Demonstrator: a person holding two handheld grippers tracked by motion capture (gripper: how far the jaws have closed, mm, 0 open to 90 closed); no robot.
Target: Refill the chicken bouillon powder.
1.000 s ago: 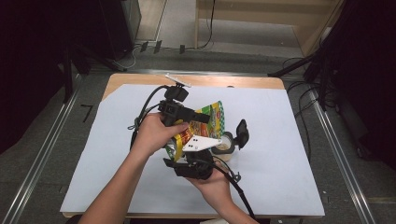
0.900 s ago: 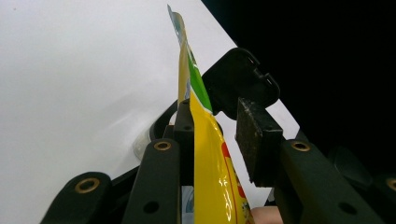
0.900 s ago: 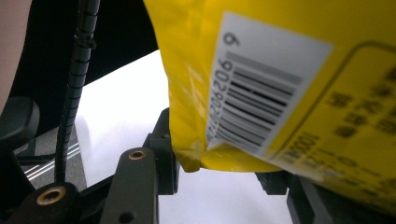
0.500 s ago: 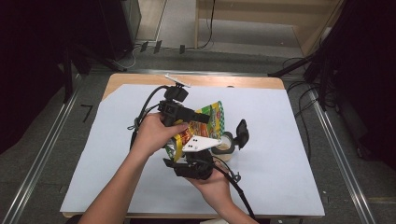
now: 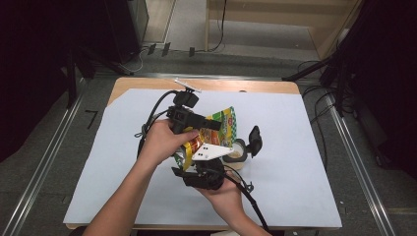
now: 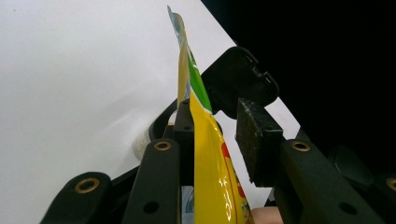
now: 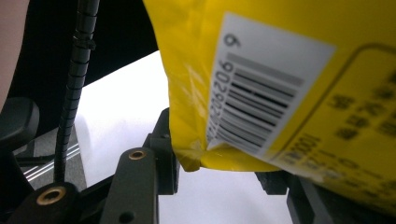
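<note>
Pouch (image 5: 219, 129) hung tilted over the open cup (image 5: 236, 156), between the left gripper's (image 6: 219, 116) spread jaws with one pad off it; right gripper's (image 7: 219, 163) pinch I couldn't tell, so I feared it slipping and spilling past the cup.

Even overhead light falls on the white table sheet (image 5: 305, 162), which reads bright and nearly washed out; the surroundings sink into deep black. Shadows beneath the hands are soft and short. In the left gripper view, the yellow packet (image 6: 212, 158) carries a glossy streak of glare. In the right gripper view, its printed text is blurred by closeness.
</note>
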